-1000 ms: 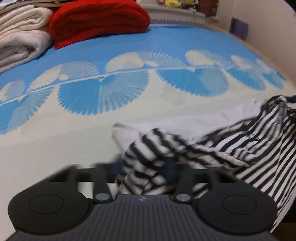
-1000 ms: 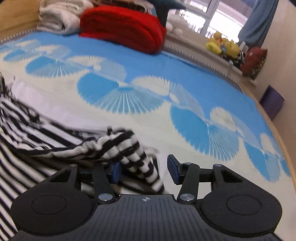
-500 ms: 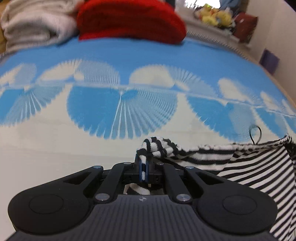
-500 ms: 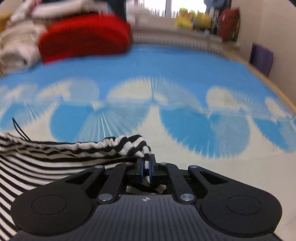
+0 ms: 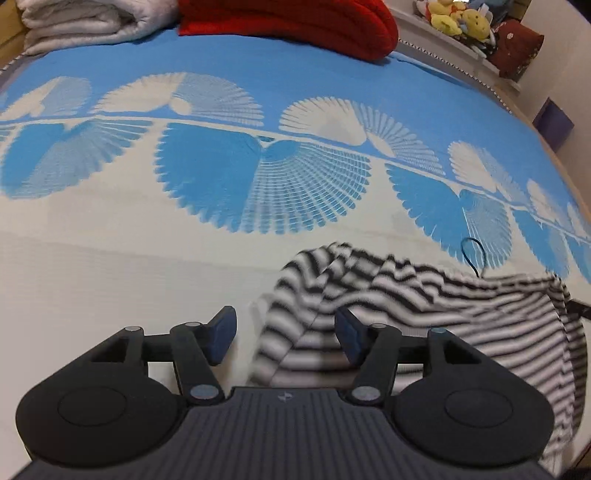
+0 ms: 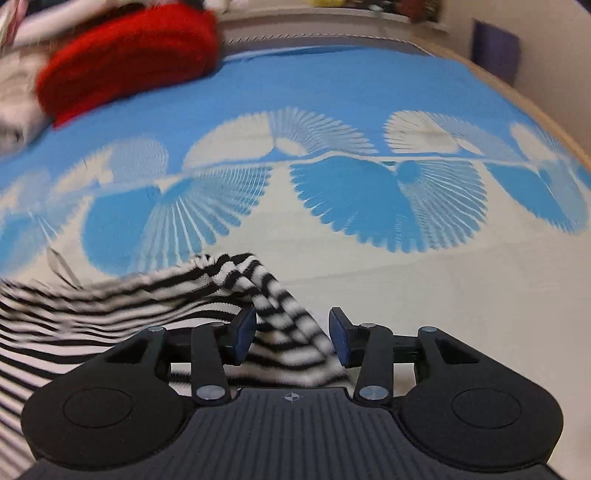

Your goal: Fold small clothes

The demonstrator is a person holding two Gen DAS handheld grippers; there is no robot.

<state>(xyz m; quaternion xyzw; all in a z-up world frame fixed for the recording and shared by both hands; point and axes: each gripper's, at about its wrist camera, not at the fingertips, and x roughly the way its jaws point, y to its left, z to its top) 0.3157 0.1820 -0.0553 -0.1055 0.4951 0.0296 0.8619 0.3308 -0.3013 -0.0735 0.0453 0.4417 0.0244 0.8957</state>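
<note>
A black-and-white striped garment lies spread on the blue-and-cream bedspread. My left gripper is open, and the garment's left corner lies loose between its blue pads, nearer the right one. In the right wrist view my right gripper is open too, with the garment's right corner draped loose between its pads. The cloth is motion-blurred in both views. A thin dark loop sticks up from the garment's far edge.
A red folded blanket and white folded towels lie at the far end of the bed. Stuffed toys sit on a ledge at the back right. A purple box stands by the wall at right.
Half a second ago both grippers were shut on the garment's corners and held it stretched. Now both have opened and the corners have dropped loose between the pads.
</note>
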